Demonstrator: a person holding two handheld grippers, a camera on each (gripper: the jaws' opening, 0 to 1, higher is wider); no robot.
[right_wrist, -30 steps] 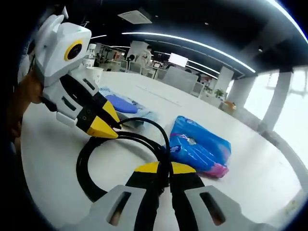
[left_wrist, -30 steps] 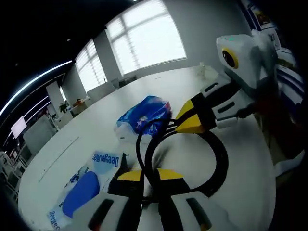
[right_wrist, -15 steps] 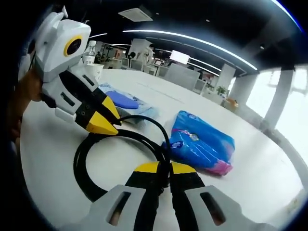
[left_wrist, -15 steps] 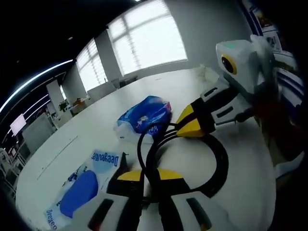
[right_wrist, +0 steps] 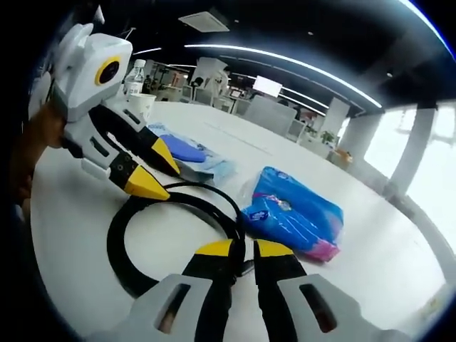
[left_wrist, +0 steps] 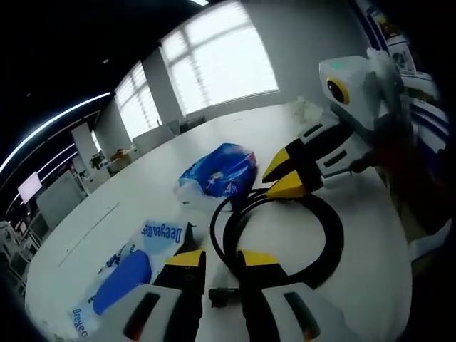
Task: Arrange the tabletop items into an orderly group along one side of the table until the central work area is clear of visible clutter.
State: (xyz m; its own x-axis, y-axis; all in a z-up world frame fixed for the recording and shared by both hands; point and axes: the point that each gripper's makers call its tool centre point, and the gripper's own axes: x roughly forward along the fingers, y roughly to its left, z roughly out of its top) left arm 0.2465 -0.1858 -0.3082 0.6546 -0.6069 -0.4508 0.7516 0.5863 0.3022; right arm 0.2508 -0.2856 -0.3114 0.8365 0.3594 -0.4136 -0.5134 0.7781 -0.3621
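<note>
A black cable lies coiled in a loop on the white table. My left gripper stands open, its yellow-tipped jaws on either side of the loop's near strand, with the cable's plug on the table between them. My right gripper is open too, astride the loop on the opposite side. Each gripper shows in the other's view, jaws parted: the right gripper and the left gripper. A blue tissue pack lies just beyond the cable.
A flat wipes pack with a blue label lies beside the cable. A water bottle and a paper cup stand further back. A hand holds the left gripper. Bare tabletop stretches beyond the tissue pack.
Both grippers were shut on the cable and have opened. The cable loop has dropped flat onto the table.
</note>
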